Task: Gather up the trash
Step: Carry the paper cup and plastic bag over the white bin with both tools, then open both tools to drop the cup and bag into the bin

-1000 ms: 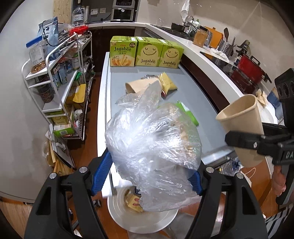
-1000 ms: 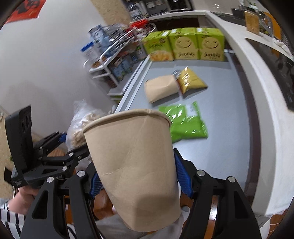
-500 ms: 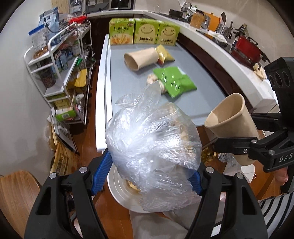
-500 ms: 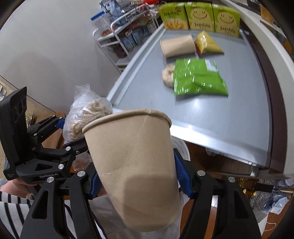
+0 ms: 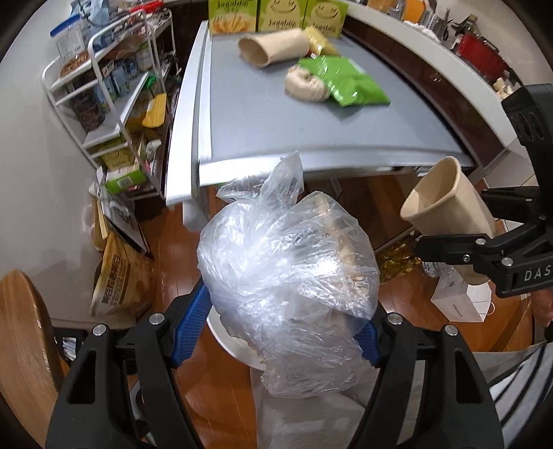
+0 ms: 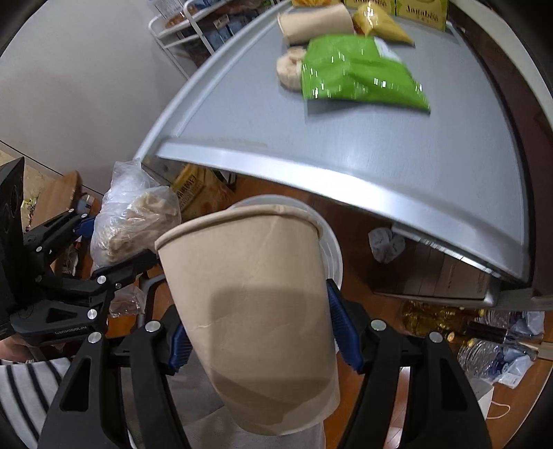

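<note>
My left gripper (image 5: pixel 276 331) is shut on a crumpled clear plastic bag (image 5: pixel 287 276) holding beige scraps; the bag also shows in the right wrist view (image 6: pixel 134 217). My right gripper (image 6: pixel 255 331) is shut on a brown paper cup (image 6: pixel 252 297), seen from the left wrist too (image 5: pixel 446 210). Both are held over the wooden floor, off the grey table's near edge (image 5: pixel 311 159). A white round bin (image 6: pixel 331 248) sits below, mostly hidden by the cup and bag. On the table lie another paper cup (image 5: pixel 273 46), a green snack bag (image 5: pixel 345 83), a beige wad (image 5: pixel 306 84) and a yellow packet (image 6: pixel 380 20).
Green Jagabee boxes (image 5: pixel 273 13) stand at the table's far end. A white wire shelf rack (image 5: pixel 110 86) stands left of the table. A brown paper sack (image 5: pixel 121 276) leans on the floor. Bottles and wrappers (image 6: pixel 490 342) lie under the table at right. A wooden stool (image 5: pixel 20 345) is at left.
Both grippers have pulled back from over the table and lowered, with bag and cup still held. The table edge now lies ahead and the floor and white bin are beneath.
</note>
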`<state>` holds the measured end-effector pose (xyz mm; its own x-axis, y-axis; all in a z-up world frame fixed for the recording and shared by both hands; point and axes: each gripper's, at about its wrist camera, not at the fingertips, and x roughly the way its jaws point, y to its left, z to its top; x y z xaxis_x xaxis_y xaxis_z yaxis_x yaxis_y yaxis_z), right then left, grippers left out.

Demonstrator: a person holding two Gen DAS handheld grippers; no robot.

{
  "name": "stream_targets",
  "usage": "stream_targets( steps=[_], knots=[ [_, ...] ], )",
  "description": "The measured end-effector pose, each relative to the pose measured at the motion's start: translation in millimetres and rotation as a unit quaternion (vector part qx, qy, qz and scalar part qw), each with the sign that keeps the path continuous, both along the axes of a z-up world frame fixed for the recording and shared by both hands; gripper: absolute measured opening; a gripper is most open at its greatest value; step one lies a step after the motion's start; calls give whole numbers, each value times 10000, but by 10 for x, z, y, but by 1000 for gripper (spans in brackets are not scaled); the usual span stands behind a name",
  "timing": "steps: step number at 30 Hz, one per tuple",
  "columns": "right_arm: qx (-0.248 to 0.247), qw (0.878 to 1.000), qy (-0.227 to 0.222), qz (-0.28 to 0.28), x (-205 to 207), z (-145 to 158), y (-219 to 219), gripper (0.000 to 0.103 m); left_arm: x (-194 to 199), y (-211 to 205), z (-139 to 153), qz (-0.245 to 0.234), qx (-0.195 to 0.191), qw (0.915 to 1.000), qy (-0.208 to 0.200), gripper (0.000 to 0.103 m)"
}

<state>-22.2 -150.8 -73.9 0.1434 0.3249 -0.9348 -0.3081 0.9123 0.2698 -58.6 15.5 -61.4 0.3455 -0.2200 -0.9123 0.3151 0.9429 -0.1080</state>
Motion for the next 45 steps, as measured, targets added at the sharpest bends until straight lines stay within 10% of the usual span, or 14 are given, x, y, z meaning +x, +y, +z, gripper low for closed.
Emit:
stream_targets(
  steps=[45],
  knots=[
    [-581,9980,240,109,55,-433,334,66,134,-43,-550,-331,466,9969,541,73]
  ],
)
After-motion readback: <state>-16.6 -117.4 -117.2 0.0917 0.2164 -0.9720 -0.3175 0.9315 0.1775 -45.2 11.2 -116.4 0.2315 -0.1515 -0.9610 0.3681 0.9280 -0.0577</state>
